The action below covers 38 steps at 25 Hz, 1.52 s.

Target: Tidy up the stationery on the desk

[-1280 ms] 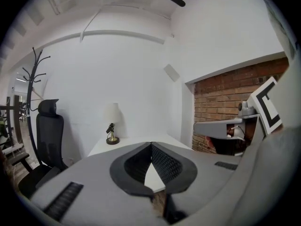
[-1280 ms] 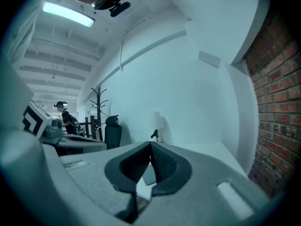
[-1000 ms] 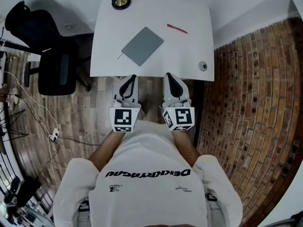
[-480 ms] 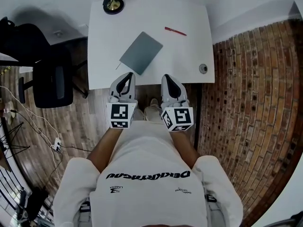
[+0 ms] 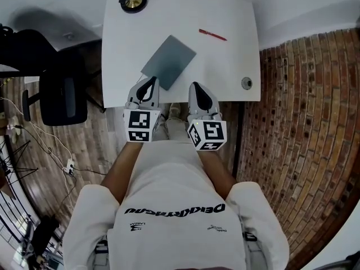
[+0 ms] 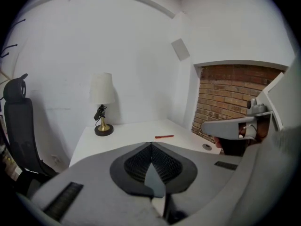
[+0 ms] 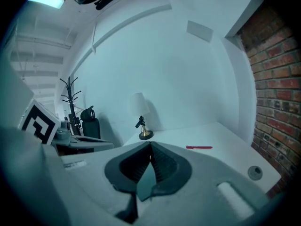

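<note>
An office chair is seen to the left of the left fingers. A lamp stands at the far left corner of the white table, ahead of them. The left gripper is held with its fingers pressed together on nothing, and so is the right gripper just beside it.

The grey notebook is shown by the head view alone; in both gripper views it is covered by the gripper bodies. A coat stand by the far wall is shown by the right gripper view alone. The brick surface right of the table is shown widest from the head.

A second ago both pairs of fingers were short of the table's near edge, over the wooden floor. They have since been carried forward over that edge. The left fingertips now overlap the notebook's near left edge in the head view; contact cannot be judged.

The notebook lies just ahead of and between the two pairs of fingers, its long axis running from near left to far right. The red pen lies well ahead and right of the right fingers, its long axis almost crosswise to them, its right end slightly nearer. Which end is its tip cannot be told. A round cable port sits right of the right fingers.
</note>
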Each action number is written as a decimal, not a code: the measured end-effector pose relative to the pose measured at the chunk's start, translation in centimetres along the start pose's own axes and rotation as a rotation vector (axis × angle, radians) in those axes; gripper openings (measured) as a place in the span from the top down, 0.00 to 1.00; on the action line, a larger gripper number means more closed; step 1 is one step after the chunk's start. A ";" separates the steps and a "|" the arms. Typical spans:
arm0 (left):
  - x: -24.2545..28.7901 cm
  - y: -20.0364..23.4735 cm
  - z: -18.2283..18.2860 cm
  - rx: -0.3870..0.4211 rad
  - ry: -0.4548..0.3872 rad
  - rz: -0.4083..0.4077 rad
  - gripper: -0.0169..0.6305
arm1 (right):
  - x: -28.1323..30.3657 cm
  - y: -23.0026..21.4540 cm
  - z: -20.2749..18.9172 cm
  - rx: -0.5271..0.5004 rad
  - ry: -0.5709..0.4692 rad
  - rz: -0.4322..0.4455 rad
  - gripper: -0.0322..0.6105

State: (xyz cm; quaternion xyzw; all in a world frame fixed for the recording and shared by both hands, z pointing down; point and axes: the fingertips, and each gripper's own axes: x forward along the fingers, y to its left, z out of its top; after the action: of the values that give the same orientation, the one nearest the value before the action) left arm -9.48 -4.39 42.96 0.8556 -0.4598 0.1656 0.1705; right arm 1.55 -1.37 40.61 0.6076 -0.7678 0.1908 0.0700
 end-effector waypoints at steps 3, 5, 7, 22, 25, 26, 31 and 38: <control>1.6 0.5 0.0 -0.010 0.024 0.010 0.98 | 1.5 -0.8 -1.1 0.017 0.034 0.002 0.95; 2.7 0.7 -0.1 -0.016 0.033 0.010 0.98 | 2.7 -1.6 -1.7 0.032 0.055 -0.004 0.95; 3.8 1.0 -0.1 -0.017 0.045 0.009 0.98 | 3.8 -2.3 -2.4 0.054 0.075 -0.011 0.95; 12.3 4.3 -4.3 -0.033 0.232 -0.027 0.85 | 10.1 -5.6 -8.7 0.225 0.222 -0.021 0.83; 13.8 4.5 -5.4 -0.020 0.274 -0.037 0.81 | 10.6 -6.2 -10.2 0.264 0.255 -0.027 0.81; 14.2 4.7 -5.9 -0.016 0.291 -0.041 0.80 | 10.8 -6.3 -10.6 0.274 0.264 -0.030 0.80; 16.1 5.3 -7.3 -0.022 0.353 -0.069 0.75 | 11.8 -7.0 -12.7 0.328 0.308 -0.047 0.77; 18.3 6.5 -9.3 -0.044 0.430 -0.101 0.74 | 13.1 -7.6 -15.4 0.400 0.379 -0.078 0.76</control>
State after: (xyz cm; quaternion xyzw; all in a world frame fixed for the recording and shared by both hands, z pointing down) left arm -6.59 -16.99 60.22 0.8186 -0.3731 0.3254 0.2913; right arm 3.64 -8.83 60.76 0.5918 -0.6642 0.4460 0.0986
